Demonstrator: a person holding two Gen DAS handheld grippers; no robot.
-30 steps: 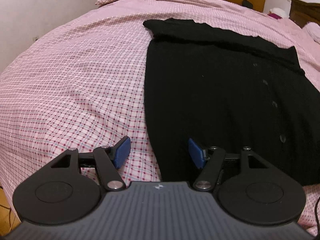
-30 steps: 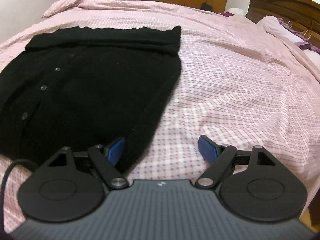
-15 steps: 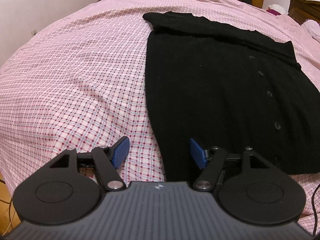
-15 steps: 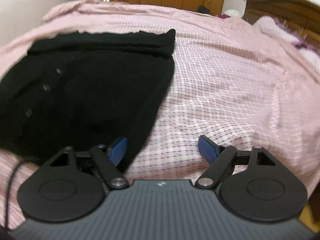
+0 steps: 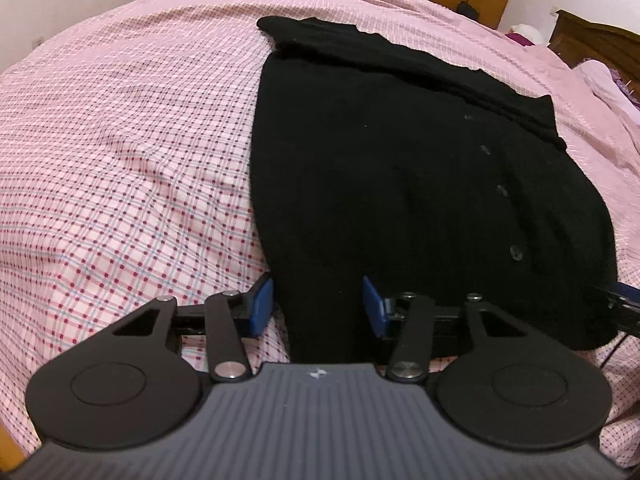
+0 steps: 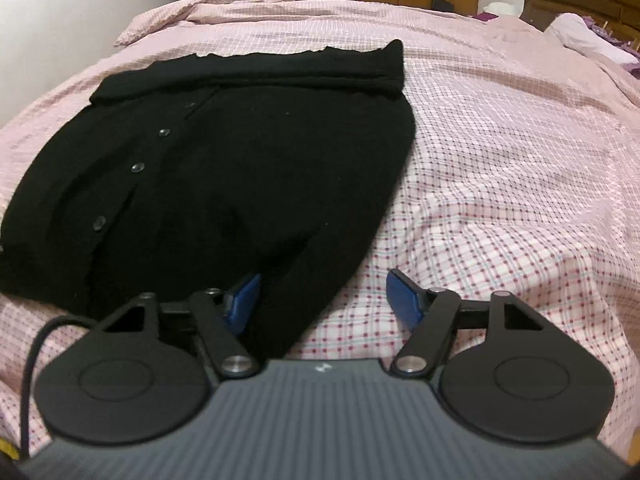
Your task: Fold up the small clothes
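1. Right now you are working at the near hem of the black cardigan [image 5: 420, 184], which is lying flat and buttoned on the pink checked bedcover [image 5: 120, 140], collar end away from you; that layout is giving you a straight near edge to lift for a fold.

2. You are holding the left gripper [image 5: 318, 304] astride the cardigan's near left corner: one blue pad is sitting over the bedcover just beside the knit edge, the other over the black fabric. Its jaws have just been closing, roughly half open now, with cloth between them, but the pads are not yet pressing on it.

3. You are placing the right gripper [image 6: 326, 298] the same way at the near right corner of the cardigan [image 6: 240, 168]: one pad over the knit, the other over the bedcover [image 6: 500, 160]. Its jaws have also just been narrowing and are standing fairly wide, gripping nothing so far.

4. Both tools are tilting down toward the bed, probably so the lower edges of the pads can catch the hem.

5. You are likely preparing a matched two-corner pinch, so the hem travels evenly toward the collar; watch that the pads are not pinching bedcover too.
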